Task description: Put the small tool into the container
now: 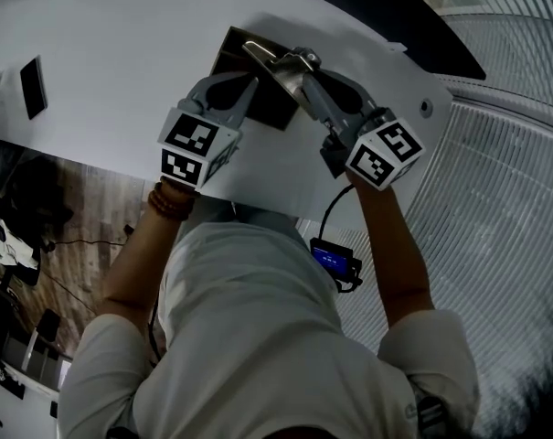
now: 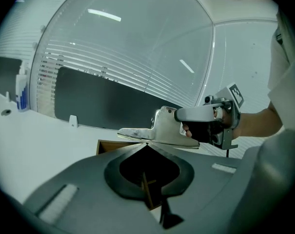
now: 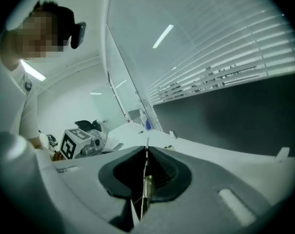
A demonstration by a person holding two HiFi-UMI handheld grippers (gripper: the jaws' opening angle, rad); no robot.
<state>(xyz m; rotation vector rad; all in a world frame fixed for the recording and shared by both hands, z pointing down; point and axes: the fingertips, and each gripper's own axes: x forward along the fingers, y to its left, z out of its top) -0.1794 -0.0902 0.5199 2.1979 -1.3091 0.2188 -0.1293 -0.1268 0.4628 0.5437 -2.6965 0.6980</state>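
Head view shows the white table [image 1: 121, 71] with the dark brown container [image 1: 274, 106] at 12 o'clock from the person's body. The left gripper [image 1: 244, 88] reaches it from 7 o'clock and the right gripper [image 1: 294, 62] from 4 o'clock. The small tool [image 1: 260, 53], a flat silvery piece, sticks out of the right jaws toward 10 o'clock, over the container's far edge. It is not yet inside.

Left gripper view has that gripper's jaws drawn together on a thin brown board, which I judge to be the container's near wall [image 2: 147, 189]. This grip most likely steadies the box so it cannot slide while the other hand works. Just past the jaw tips, at 12 o'clock, the tool's blade [image 2: 137, 132] lies flat and level above the opening. The right jaws carry it in from 3 o'clock.

Right gripper view looks along closed jaws that pinch the tool edge-on; its thin metal strip [image 3: 146, 189] stands upright between the pads. A tight pinch keeps so slim a piece from twisting. The left gripper's marker cube [image 3: 73, 143] sits at 9 o'clock, close by. The drop seems near: lower the tool, then release.
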